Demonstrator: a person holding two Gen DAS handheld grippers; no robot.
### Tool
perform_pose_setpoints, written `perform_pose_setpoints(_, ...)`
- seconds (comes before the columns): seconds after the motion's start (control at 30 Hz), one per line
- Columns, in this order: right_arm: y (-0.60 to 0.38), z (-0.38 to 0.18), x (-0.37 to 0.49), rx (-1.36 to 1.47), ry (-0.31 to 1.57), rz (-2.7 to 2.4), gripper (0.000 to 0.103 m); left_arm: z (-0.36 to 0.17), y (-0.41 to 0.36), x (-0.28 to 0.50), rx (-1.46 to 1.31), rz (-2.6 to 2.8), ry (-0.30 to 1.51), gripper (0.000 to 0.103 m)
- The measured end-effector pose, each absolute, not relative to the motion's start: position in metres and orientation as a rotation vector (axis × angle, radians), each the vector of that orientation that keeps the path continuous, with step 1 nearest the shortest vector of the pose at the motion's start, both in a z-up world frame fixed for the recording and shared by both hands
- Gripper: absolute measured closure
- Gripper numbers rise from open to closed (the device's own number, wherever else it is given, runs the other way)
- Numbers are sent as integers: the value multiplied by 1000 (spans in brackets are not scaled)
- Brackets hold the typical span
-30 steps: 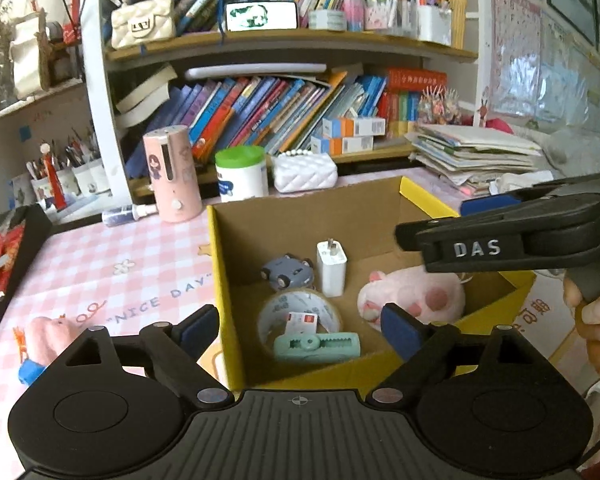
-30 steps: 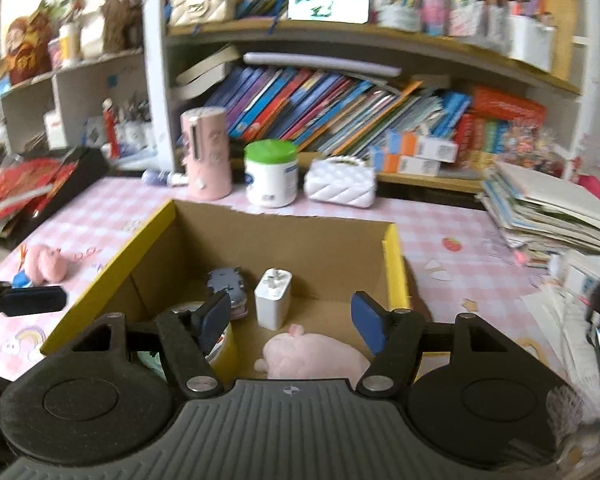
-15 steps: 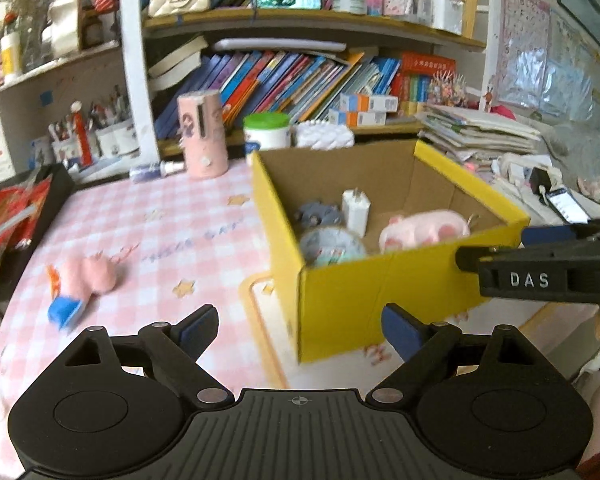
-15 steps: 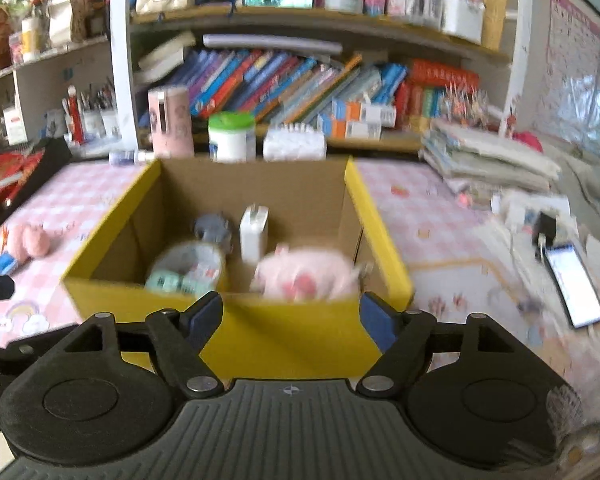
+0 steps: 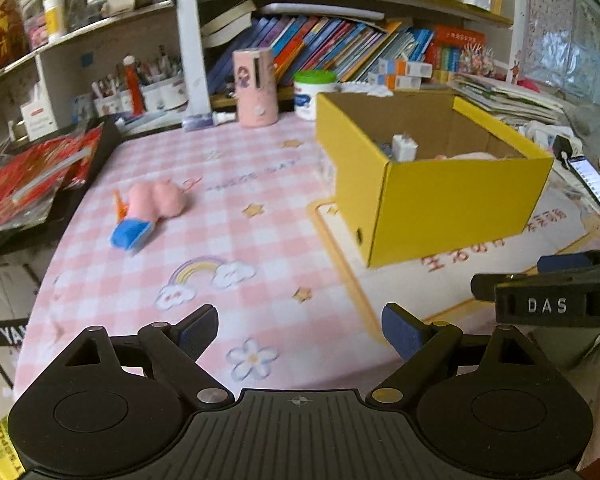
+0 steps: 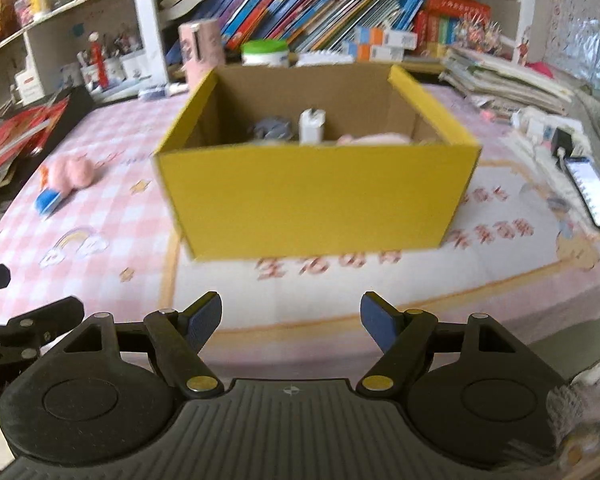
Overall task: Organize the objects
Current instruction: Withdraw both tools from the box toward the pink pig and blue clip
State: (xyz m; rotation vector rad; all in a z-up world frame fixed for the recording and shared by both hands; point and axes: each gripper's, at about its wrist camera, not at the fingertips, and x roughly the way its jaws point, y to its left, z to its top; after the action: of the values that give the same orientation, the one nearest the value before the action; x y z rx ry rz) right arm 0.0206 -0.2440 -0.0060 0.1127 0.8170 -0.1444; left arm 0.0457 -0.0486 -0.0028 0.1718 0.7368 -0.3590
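Both my tongs have pulled back from over the yellow box [image 6: 316, 196]; a second ago I was looking straight down into it, and now I see its near wall from outside, with the table's front edge just beyond my fingertips. My right gripper [image 6: 291, 322] has just been opening its jaws, and nothing sits between the blue pads; my left gripper [image 5: 300, 332] stands wide apart and equally empty. I read that as a drop finished: the pink plush [image 6: 374, 139] lies inside the box beside the white charger [image 6: 311, 126] and a grey item too blurred to name; so that piece is done.

1 loose thing is left that I can see; the pink toy with the blue end [image 5: 150, 210] lies on the checked tablecloth [image 5: 228, 288], well apart from the box, on its left; my left tongs are the nearer pair, I judge.

Room to move is good there; bare cloth lies all around the toy, and the black tray of red packets [image 5: 28, 184] borders it further left. On the right, the phone [image 6: 590, 190] and its cable lie near the table edge, so I would keep my right tongs clear of that side; the box rim is the only wall to lift over.
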Motion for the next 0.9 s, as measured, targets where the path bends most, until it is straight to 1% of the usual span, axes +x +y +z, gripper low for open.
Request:
perform_pose_setpoints(0.3, -202, -9, 10, 89, 847, -72, 28, -3, -10, 32, 149, -308, 755, 12)
perform_pose_setpoints(0.9, -132, 0, 7, -2, 817, 72, 26, 6, 56, 11, 91, -177, 724, 12)
